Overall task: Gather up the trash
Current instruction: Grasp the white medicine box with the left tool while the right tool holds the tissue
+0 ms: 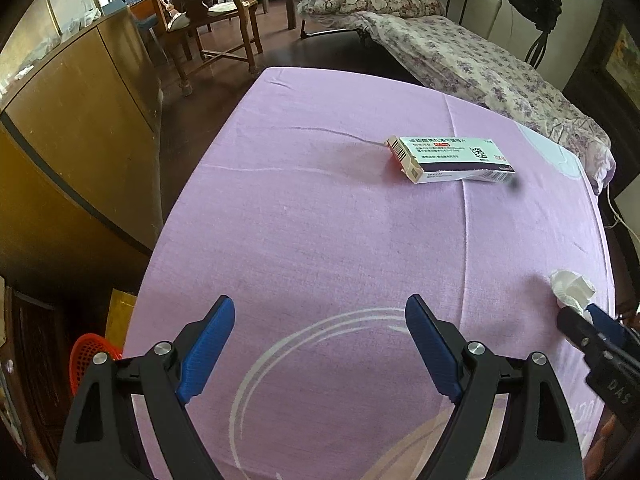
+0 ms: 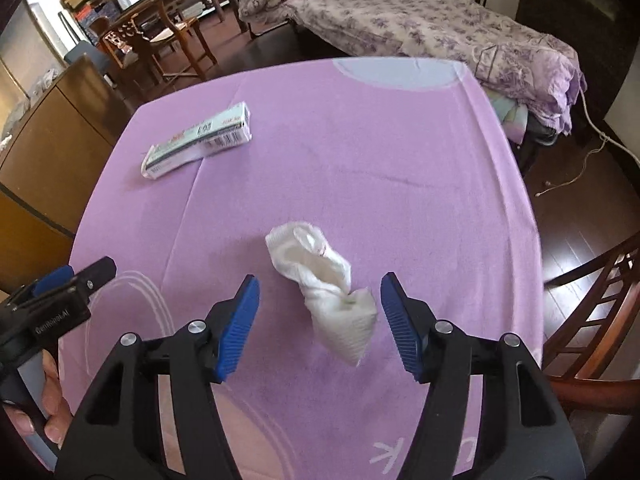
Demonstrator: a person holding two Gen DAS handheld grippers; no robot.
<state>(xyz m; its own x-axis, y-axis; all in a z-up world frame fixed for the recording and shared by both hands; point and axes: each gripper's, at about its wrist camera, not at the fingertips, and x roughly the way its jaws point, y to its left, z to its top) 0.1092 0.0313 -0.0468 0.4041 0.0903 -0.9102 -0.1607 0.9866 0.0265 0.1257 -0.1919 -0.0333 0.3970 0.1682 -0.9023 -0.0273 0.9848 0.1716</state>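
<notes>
White crumpled tissue [image 2: 324, 292], light and soft, near the surface's [image 2: 400, 184] near edge; my right hand-held gripper [image 2: 318, 322] half-open around it, pads clear; grasp its bunched middle.

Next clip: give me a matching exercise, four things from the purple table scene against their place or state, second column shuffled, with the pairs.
1. crumpled tissue
2. medicine box
3. left gripper
4. orange basket

A. open over bare purple cloth
B. on the floor beside the table
C. lying flat toward the table's far side
D. between the right gripper's open jaws

Pairs: 1-D, 2-C, 3-A, 4-B
</notes>
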